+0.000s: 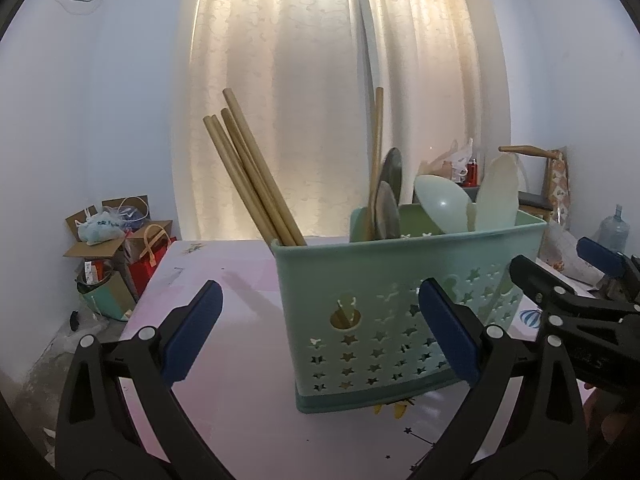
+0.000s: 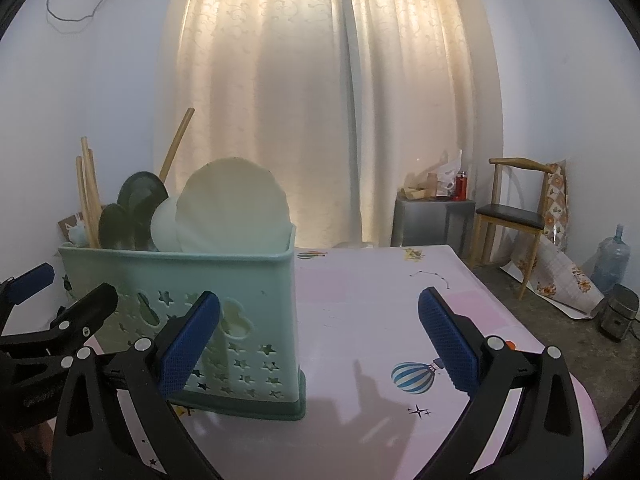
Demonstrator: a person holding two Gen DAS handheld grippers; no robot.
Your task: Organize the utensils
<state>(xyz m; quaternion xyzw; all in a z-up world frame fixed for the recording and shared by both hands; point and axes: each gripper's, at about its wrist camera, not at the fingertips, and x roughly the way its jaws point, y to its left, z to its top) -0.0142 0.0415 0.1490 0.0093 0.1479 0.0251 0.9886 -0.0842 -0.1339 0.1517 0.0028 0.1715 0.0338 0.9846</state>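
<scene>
A mint-green utensil caddy [image 1: 384,312] with star cut-outs stands upright on the pink table [image 1: 224,288]. Wooden chopsticks [image 1: 256,176] lean out of its left compartment. Dark spoons [image 1: 390,200], a pale ladle [image 1: 442,204] and a cream flat spatula [image 1: 496,196] fill the other part. My left gripper [image 1: 320,332] is open and empty, its jaws on either side of the caddy's near face, a little in front of it. In the right wrist view the caddy [image 2: 208,300] sits left of my right gripper [image 2: 320,340], which is open and empty over bare table [image 2: 360,304].
Cardboard boxes and bags [image 1: 116,248] are piled on the floor at the table's far left. A wooden chair [image 2: 516,216], a grey cabinet [image 2: 432,220] with bottles, a water jug [image 2: 612,256] and a rolled floral sheet [image 2: 560,268] stand to the right. Curtains [image 2: 320,100] hang behind.
</scene>
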